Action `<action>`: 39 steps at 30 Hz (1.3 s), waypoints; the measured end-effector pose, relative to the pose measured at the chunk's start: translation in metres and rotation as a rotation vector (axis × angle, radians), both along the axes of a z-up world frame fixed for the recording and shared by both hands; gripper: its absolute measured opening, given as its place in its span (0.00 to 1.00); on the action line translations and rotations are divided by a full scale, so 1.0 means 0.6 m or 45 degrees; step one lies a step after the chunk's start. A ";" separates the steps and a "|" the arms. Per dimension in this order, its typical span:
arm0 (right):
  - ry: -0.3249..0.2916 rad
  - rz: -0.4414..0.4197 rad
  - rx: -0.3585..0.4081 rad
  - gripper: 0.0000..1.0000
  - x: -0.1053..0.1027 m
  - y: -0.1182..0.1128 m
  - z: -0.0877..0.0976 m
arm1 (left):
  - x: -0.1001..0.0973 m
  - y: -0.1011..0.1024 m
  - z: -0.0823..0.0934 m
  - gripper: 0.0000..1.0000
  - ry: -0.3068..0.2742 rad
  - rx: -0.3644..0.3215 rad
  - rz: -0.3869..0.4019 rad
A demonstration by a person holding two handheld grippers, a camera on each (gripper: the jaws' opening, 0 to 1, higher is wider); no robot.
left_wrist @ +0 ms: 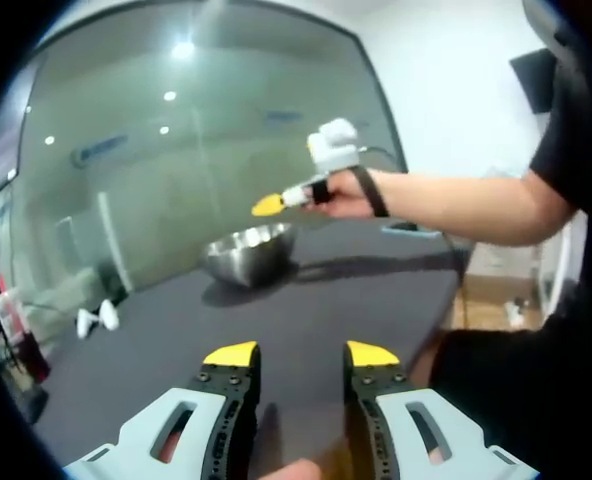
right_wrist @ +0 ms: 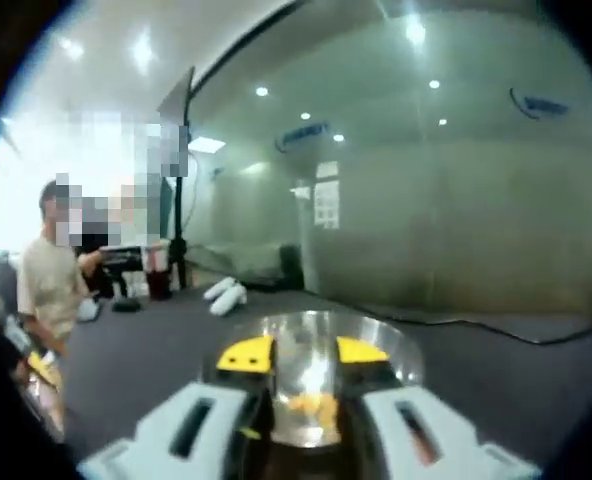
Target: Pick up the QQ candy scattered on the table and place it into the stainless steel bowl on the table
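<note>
1. Left gripper view: the left hand-held gripper (left_wrist: 301, 357) hangs open and empty over the dark worktop (left_wrist: 326, 290). The right hand-held gripper (left_wrist: 272, 204), held in a hand (left_wrist: 344, 192), hovers above one steel bowl (left_wrist: 248, 252); I cannot tell its state here. Glass walls behind.
2. Right gripper view: the right hand-held gripper's jaws stand apart, empty, over the bowl (right_wrist: 396, 350), which holds yellow candy (right_wrist: 311, 405). A person (right_wrist: 48, 285) sits beyond.

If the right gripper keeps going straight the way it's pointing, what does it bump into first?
Most likely the stainless steel bowl. The right gripper points into it with open jaws, yellow candy between them. How far off the bowl sits is hard to tell.
</note>
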State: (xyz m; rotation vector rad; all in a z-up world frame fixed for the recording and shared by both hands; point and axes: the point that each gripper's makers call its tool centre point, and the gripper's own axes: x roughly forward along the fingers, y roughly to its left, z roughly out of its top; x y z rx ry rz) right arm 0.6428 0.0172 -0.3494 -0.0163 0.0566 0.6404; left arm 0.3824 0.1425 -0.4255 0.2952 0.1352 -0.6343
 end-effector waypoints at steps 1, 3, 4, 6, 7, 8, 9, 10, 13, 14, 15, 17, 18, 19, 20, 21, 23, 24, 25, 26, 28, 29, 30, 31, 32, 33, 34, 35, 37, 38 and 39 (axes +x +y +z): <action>0.007 -0.001 0.001 0.21 0.002 -0.004 -0.001 | 0.000 0.001 -0.001 0.35 0.003 0.001 0.001; 0.008 -0.001 0.003 0.21 0.000 -0.008 0.000 | 0.001 0.002 -0.002 0.35 0.004 0.001 0.002; 0.007 0.000 0.002 0.21 -0.001 -0.009 0.001 | 0.001 0.002 -0.002 0.35 0.003 -0.001 0.001; 0.010 0.005 0.014 0.20 -0.008 -0.012 0.002 | 0.002 0.002 0.000 0.35 0.000 -0.006 0.001; 0.015 0.016 0.033 0.20 -0.022 -0.010 0.005 | 0.002 0.002 0.001 0.35 -0.002 -0.008 0.001; 0.038 0.041 0.069 0.20 -0.032 -0.006 0.006 | 0.003 0.002 0.001 0.35 -0.002 -0.010 0.001; 0.042 0.055 0.080 0.20 -0.028 -0.004 0.007 | 0.003 0.002 0.001 0.35 -0.002 -0.010 0.001; 0.035 0.058 0.074 0.20 -0.031 -0.005 0.009 | 0.004 0.002 0.000 0.35 -0.001 -0.010 0.001; 0.010 0.091 0.059 0.20 -0.064 -0.008 0.017 | 0.006 0.003 0.000 0.35 0.000 -0.011 0.002; 0.006 0.101 0.058 0.20 -0.075 -0.011 0.018 | 0.007 0.004 0.001 0.35 -0.001 -0.011 0.003; 0.001 0.107 0.052 0.20 -0.087 -0.014 0.018 | 0.007 0.004 0.002 0.35 -0.002 -0.012 0.005; 0.009 0.121 0.029 0.21 -0.108 -0.020 0.013 | 0.009 0.007 0.004 0.35 -0.005 -0.014 0.011; 0.021 0.134 0.023 0.20 -0.120 -0.025 0.010 | 0.009 0.008 0.005 0.35 -0.005 -0.014 0.012; 0.023 0.141 0.018 0.21 -0.136 -0.028 0.007 | 0.010 0.010 0.004 0.35 -0.004 -0.013 0.013; 0.023 0.148 0.009 0.21 -0.147 -0.033 0.003 | 0.010 0.011 0.004 0.35 -0.004 -0.010 0.015; 0.022 0.146 0.002 0.21 -0.158 -0.040 -0.002 | 0.012 0.013 0.004 0.35 -0.004 -0.009 0.018; 0.009 0.140 0.000 0.22 -0.176 -0.055 -0.009 | 0.014 0.015 0.005 0.35 -0.007 -0.012 0.025; 0.011 0.137 -0.003 0.22 -0.186 -0.066 -0.013 | 0.015 0.014 0.009 0.35 -0.011 -0.034 0.027; 0.020 0.131 0.006 0.22 -0.200 -0.072 -0.017 | 0.016 0.011 0.016 0.35 -0.007 -0.084 0.026; 0.043 0.125 0.039 0.22 -0.212 -0.078 -0.019 | 0.017 0.010 0.021 0.35 -0.008 -0.111 0.021; 0.028 0.110 0.020 0.22 -0.233 -0.088 -0.022 | 0.018 0.010 0.023 0.35 -0.017 -0.100 0.024; 0.004 0.110 0.004 0.23 -0.249 -0.091 -0.023 | 0.019 0.010 0.023 0.35 -0.023 -0.083 0.027; 0.006 0.113 0.005 0.23 -0.264 -0.094 -0.026 | 0.019 0.010 0.022 0.35 -0.025 -0.075 0.027; 0.005 0.117 0.005 0.23 -0.278 -0.097 -0.030 | 0.019 0.010 0.022 0.35 -0.026 -0.071 0.027; 0.004 0.118 0.006 0.23 -0.289 -0.100 -0.034 | 0.020 0.010 0.021 0.35 -0.027 -0.069 0.028; 0.007 0.113 0.008 0.23 -0.298 -0.104 -0.039 | 0.020 0.011 0.019 0.35 -0.027 -0.070 0.030; 0.016 0.111 0.015 0.22 -0.306 -0.107 -0.045 | 0.021 0.012 0.018 0.35 -0.027 -0.072 0.032; 0.025 0.115 0.014 0.22 -0.313 -0.111 -0.050 | 0.022 0.013 0.017 0.35 -0.028 -0.072 0.037; 0.030 0.116 0.020 0.22 -0.331 -0.119 -0.056 | 0.024 0.016 0.017 0.35 -0.030 -0.074 0.048; 0.022 0.106 0.024 0.22 -0.334 -0.123 -0.056 | 0.025 0.017 0.018 0.35 -0.032 -0.078 0.050; 0.019 0.100 0.027 0.22 -0.336 -0.126 -0.057 | 0.025 0.017 0.019 0.35 -0.035 -0.082 0.052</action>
